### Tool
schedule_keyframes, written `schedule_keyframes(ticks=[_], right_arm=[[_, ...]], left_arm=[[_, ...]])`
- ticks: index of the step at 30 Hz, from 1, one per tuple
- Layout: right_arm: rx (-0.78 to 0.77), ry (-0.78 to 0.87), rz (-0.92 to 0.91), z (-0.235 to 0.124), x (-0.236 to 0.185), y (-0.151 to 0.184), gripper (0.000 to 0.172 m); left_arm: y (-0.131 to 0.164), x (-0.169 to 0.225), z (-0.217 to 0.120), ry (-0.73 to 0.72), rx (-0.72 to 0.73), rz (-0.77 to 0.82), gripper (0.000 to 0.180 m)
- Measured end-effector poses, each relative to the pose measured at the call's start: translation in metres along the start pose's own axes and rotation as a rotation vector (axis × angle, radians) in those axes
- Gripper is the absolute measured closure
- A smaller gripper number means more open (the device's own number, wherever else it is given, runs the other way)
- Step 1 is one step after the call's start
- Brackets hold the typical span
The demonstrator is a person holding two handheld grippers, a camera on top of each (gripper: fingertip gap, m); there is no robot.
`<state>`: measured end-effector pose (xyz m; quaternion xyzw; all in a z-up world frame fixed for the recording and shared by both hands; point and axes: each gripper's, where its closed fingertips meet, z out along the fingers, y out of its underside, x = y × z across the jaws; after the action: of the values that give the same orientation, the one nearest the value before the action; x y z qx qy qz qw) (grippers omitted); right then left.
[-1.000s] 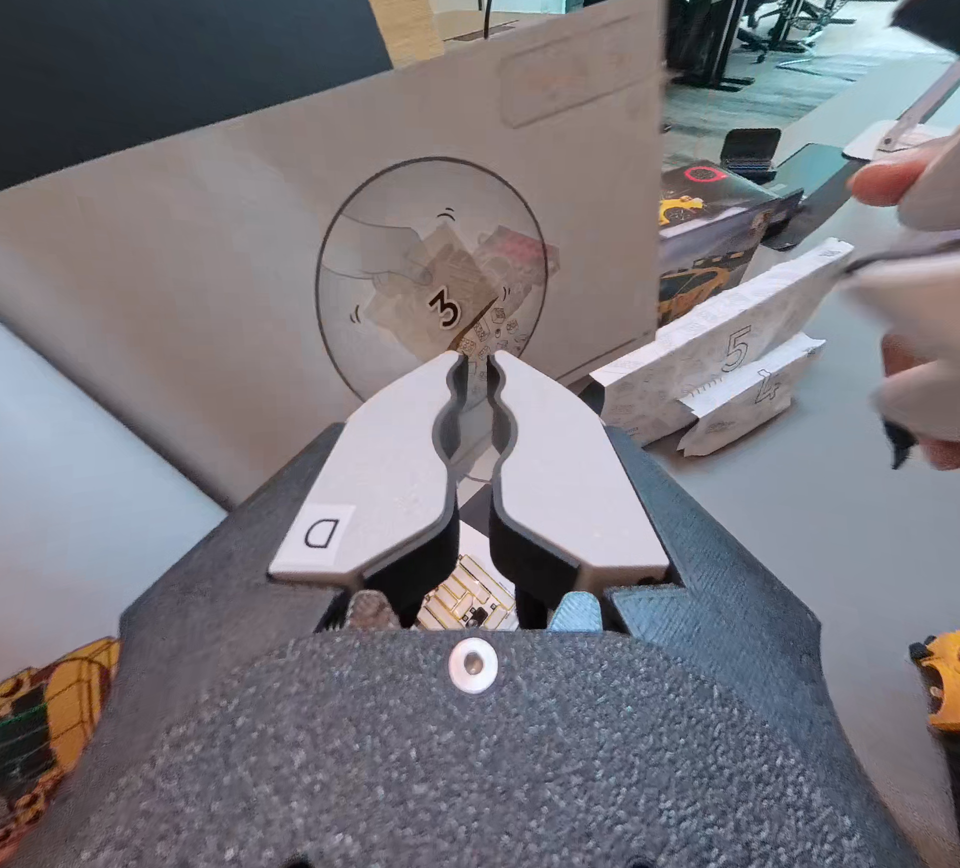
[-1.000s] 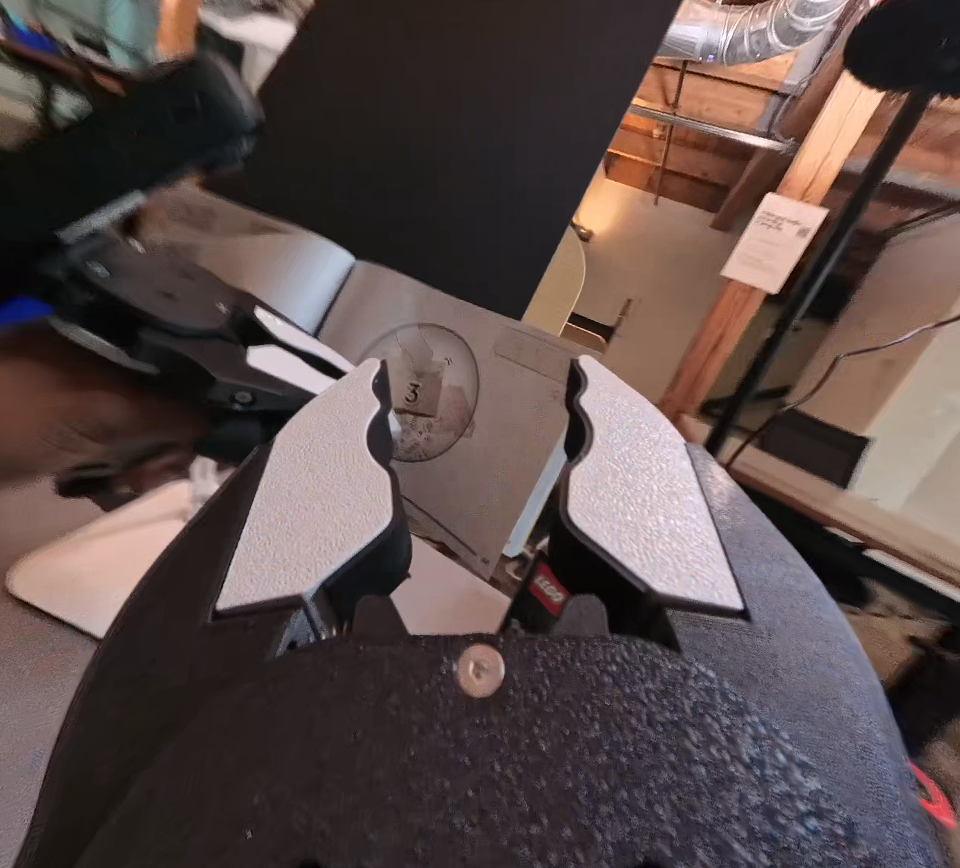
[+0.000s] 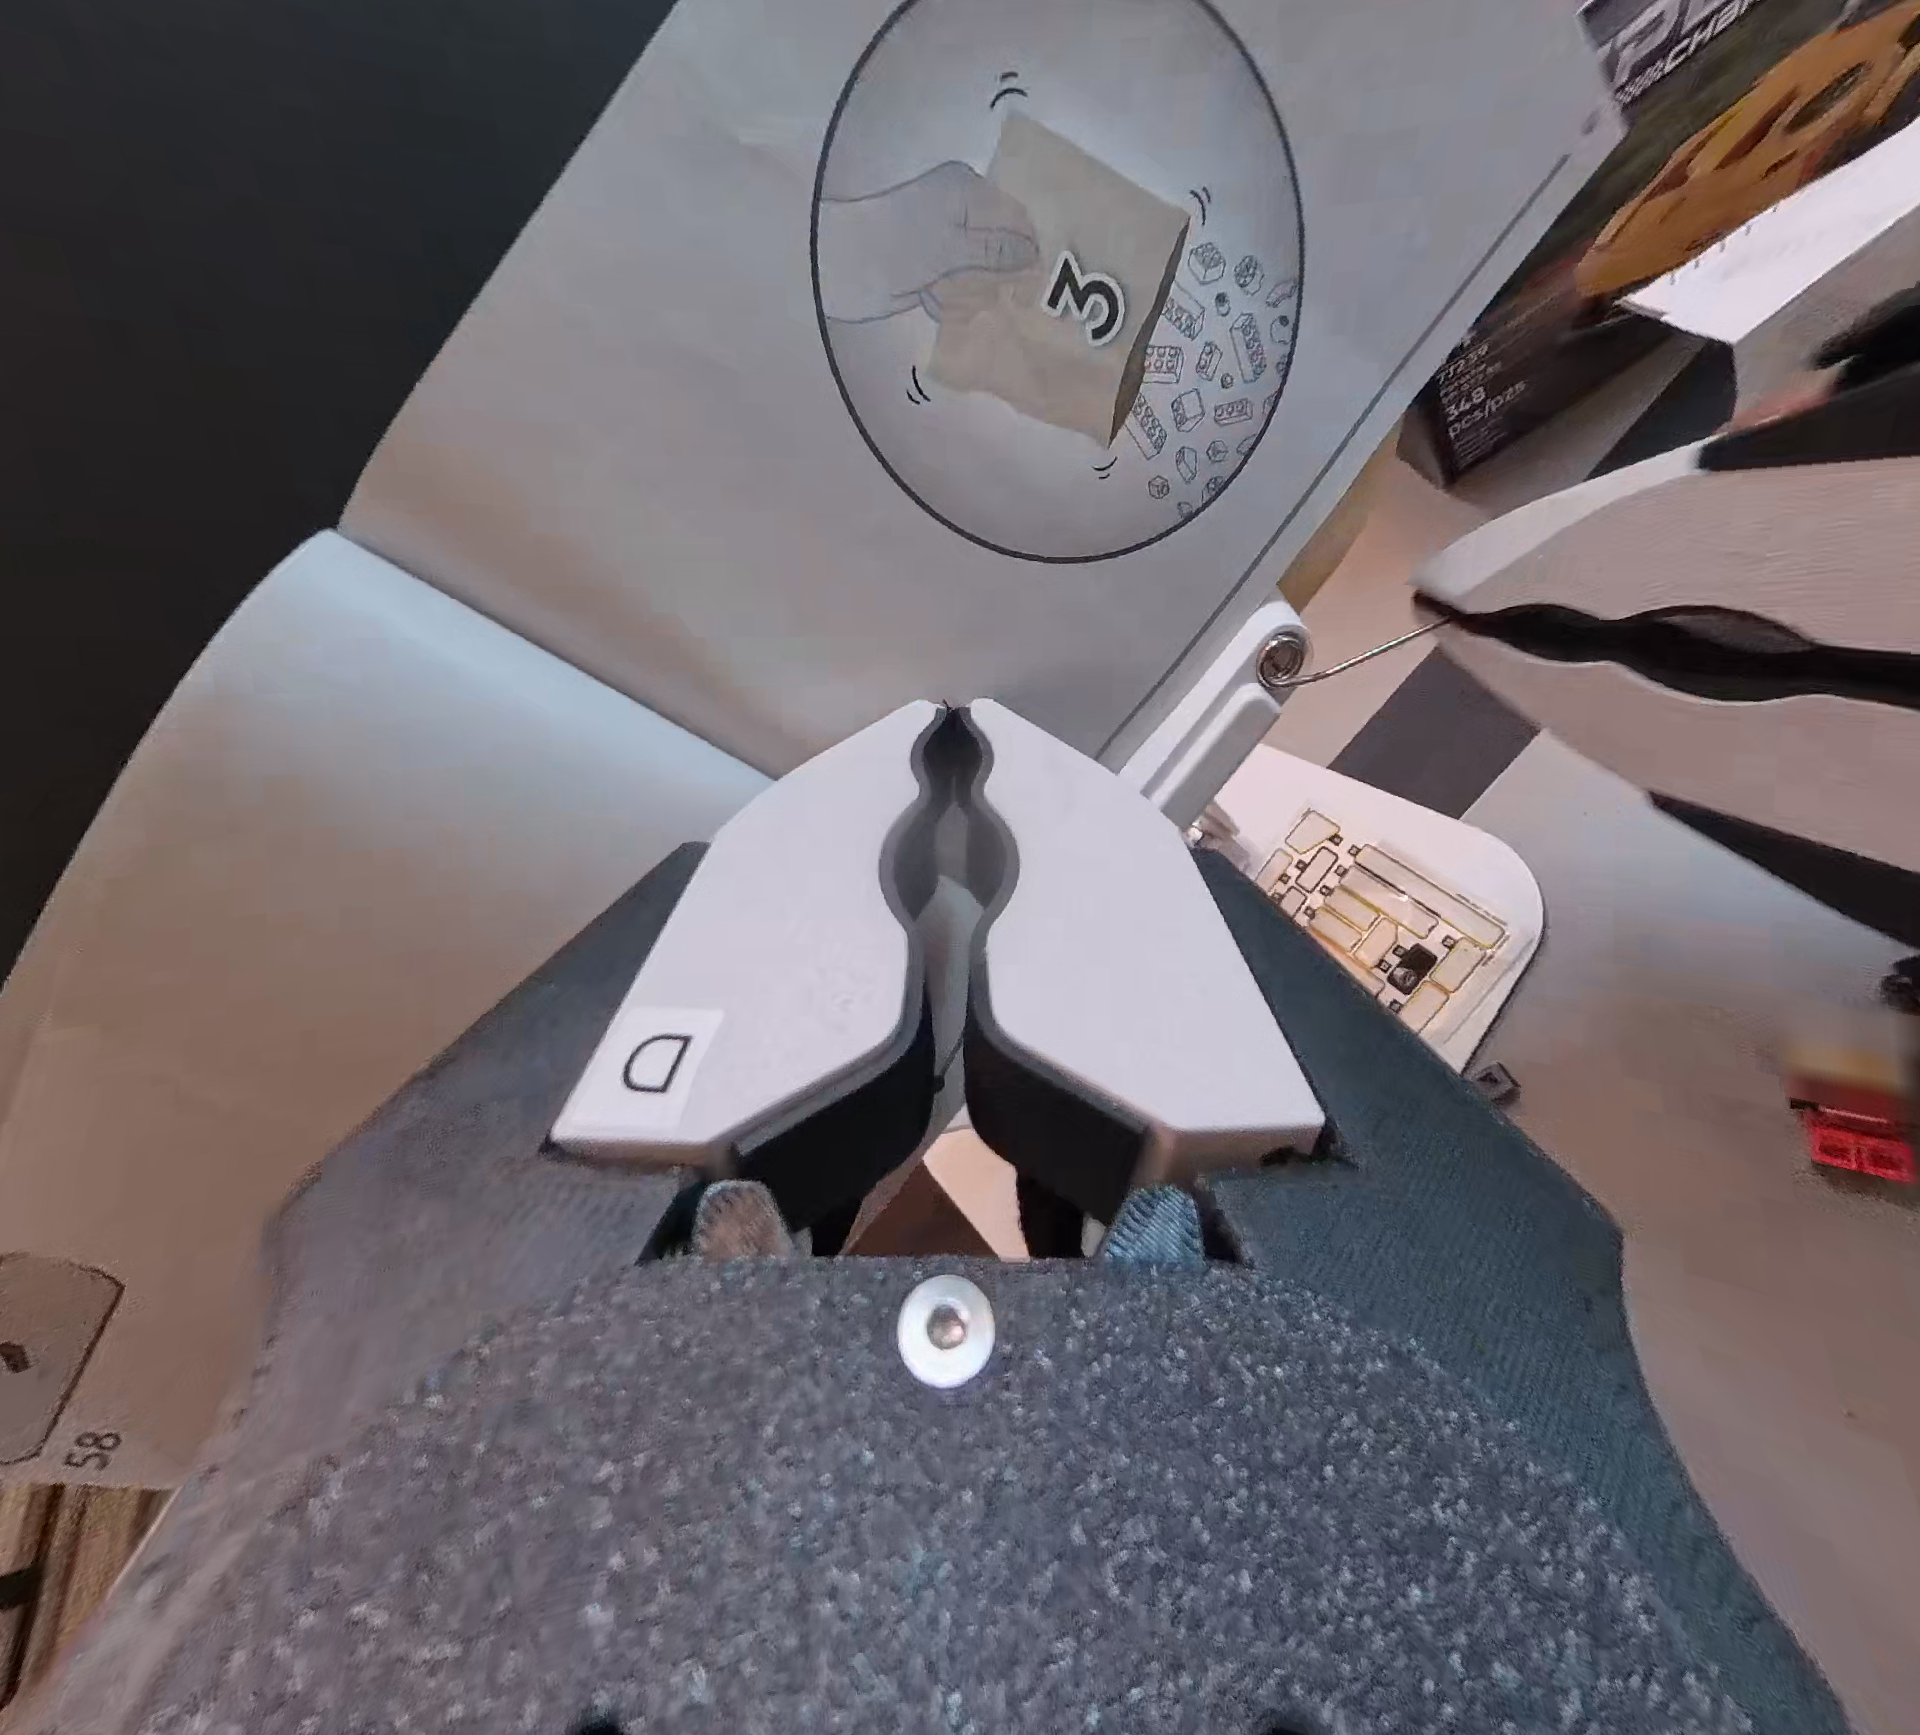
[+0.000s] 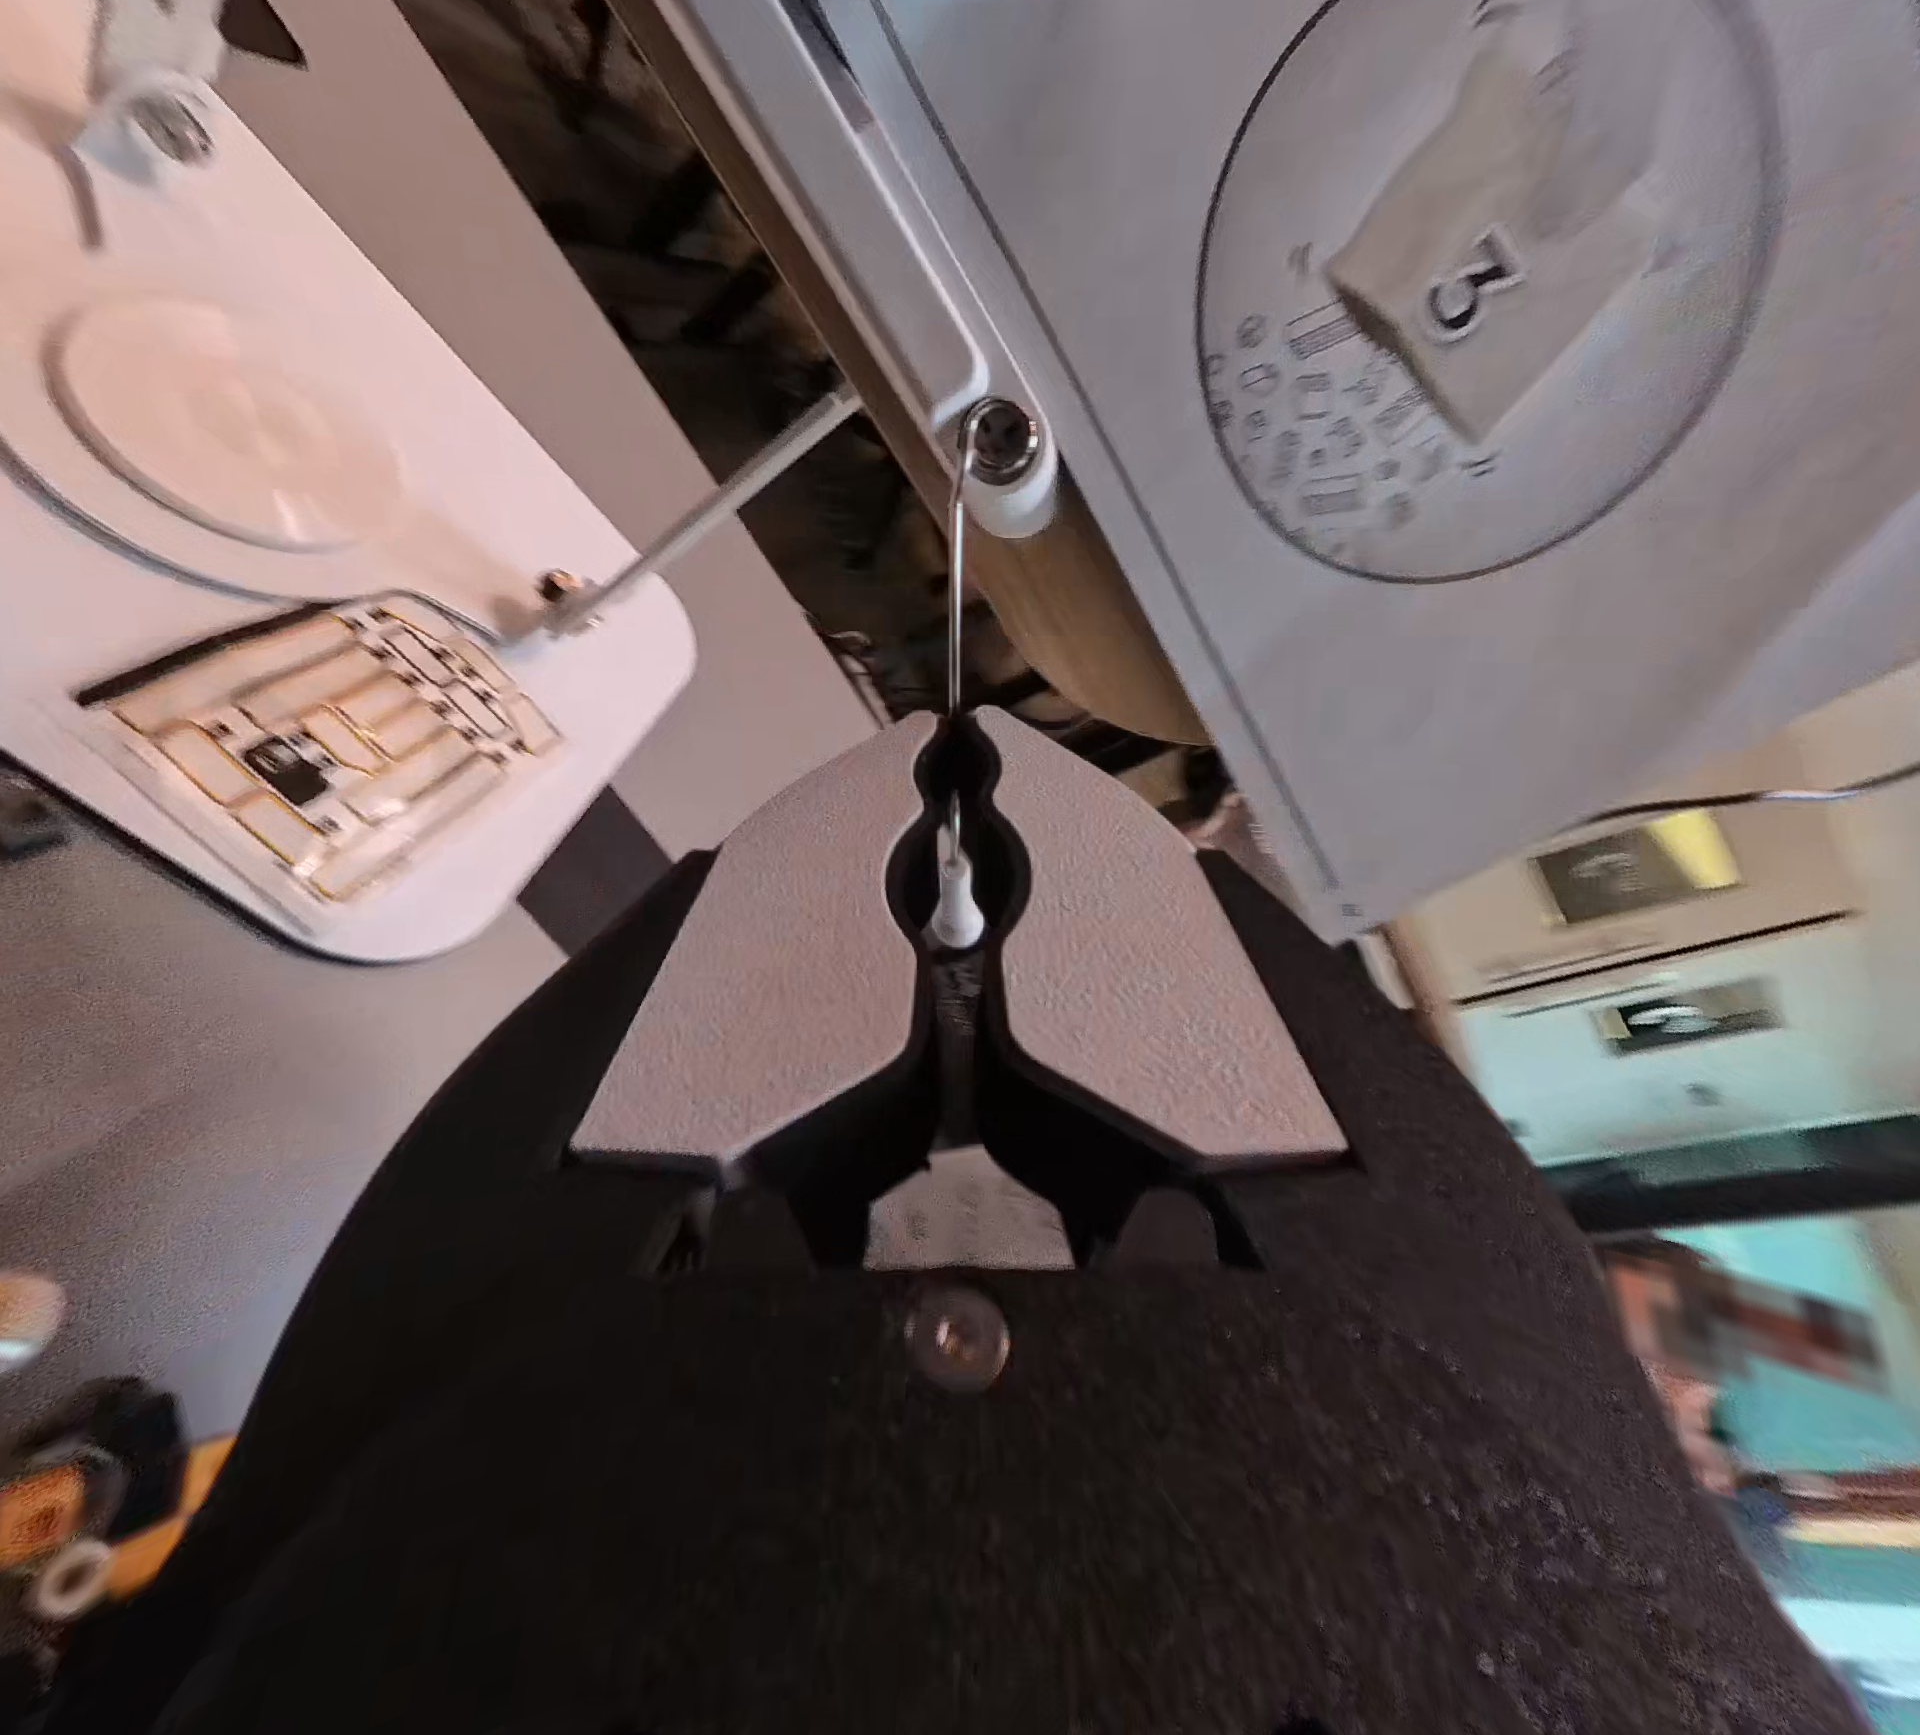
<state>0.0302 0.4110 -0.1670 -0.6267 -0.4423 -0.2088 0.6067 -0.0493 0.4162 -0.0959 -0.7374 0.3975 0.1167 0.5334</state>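
The right gripper [image 4: 958,729] is clamped on a thin wire arm [image 4: 956,605] hinged below the tilted booklet page [image 4: 1455,542].

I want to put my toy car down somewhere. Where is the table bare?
Bare grey table lies between the white stand base and the right claw. Another bare patch lies right of the left claw, below the base. Crowded: behind the base, by the open booklet and toy box.

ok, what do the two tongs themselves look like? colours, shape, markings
Left tongs: pale grey flat fingers with wavy inner edges, a lettered white sticker, dark speckled body with a silver screw. Right tongs: the same shape, with grey textured fingers on a black body.
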Motion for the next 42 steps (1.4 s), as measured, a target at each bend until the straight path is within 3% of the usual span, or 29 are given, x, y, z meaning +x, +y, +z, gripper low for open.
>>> schedule_keyframes(ticks=[7, 24, 30, 33, 39, 42], right_arm=[[-0.048, 0.165, -0.381, -0.017, 0.022, -0.009, 0.171], [-0.044, 0.191, -0.691, -0.007, 0.056, -0.048, 0.162], [0.002, 0.176, -0.637, -0.004, 0.055, -0.042, 0.16], [0.031, 0.158, -0.549, -0.014, 0.057, -0.04, 0.142], [0.125, 0.15, -0.173, -0.067, 0.07, -0.044, 0.124], [0.194, 0.101, 0.07, -0.109, 0.074, -0.05, 0.126]], left_arm=[[0.002, -0.002, 0.006, -0.053, -0.072, 0.058, 0.18], [0.001, -0.002, 0.006, -0.005, -0.059, 0.016, 0.18], [-0.002, -0.001, 0.001, -0.012, -0.014, 0.019, 0.18], [-0.01, -0.003, -0.013, -0.034, 0.055, -0.001, 0.18], [-0.023, -0.005, -0.06, 0.041, 0.257, -0.248, 0.18], [-0.02, -0.007, -0.091, 0.07, 0.361, -0.351, 0.18]])
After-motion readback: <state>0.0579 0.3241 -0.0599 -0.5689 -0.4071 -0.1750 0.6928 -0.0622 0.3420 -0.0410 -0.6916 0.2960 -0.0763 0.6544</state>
